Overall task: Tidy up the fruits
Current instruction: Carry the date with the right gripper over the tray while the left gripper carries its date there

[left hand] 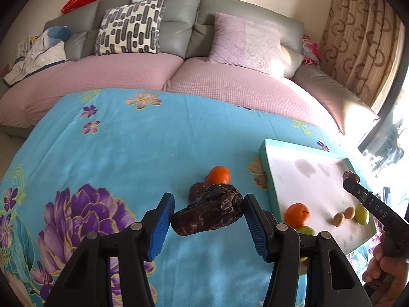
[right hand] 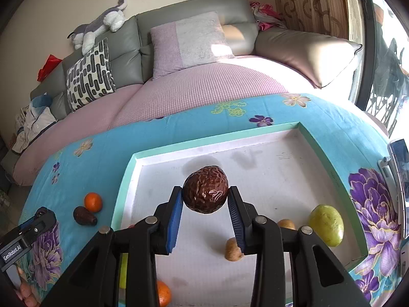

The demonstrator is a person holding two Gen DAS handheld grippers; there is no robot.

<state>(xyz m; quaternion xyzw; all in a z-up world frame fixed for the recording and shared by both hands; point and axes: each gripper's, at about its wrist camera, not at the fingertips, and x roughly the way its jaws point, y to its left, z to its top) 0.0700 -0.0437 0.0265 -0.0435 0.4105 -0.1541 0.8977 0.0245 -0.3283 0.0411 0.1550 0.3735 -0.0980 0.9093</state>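
Note:
My left gripper is shut on a dark, wrinkled date-like fruit, held above the blue floral cloth. Just behind it on the cloth lie an orange and another dark fruit, partly hidden. My right gripper is shut on a round brown wrinkled fruit over the white tray with a teal rim. The left wrist view shows that gripper above the tray's far right corner. In the tray lie an orange, green fruits and small tan fruits.
A pink-covered sofa with cushions runs along the table's far side. A phone lies at the table's right edge, beside the tray. A person's hand holds the right gripper's handle. Open cloth stretches left of the fruits.

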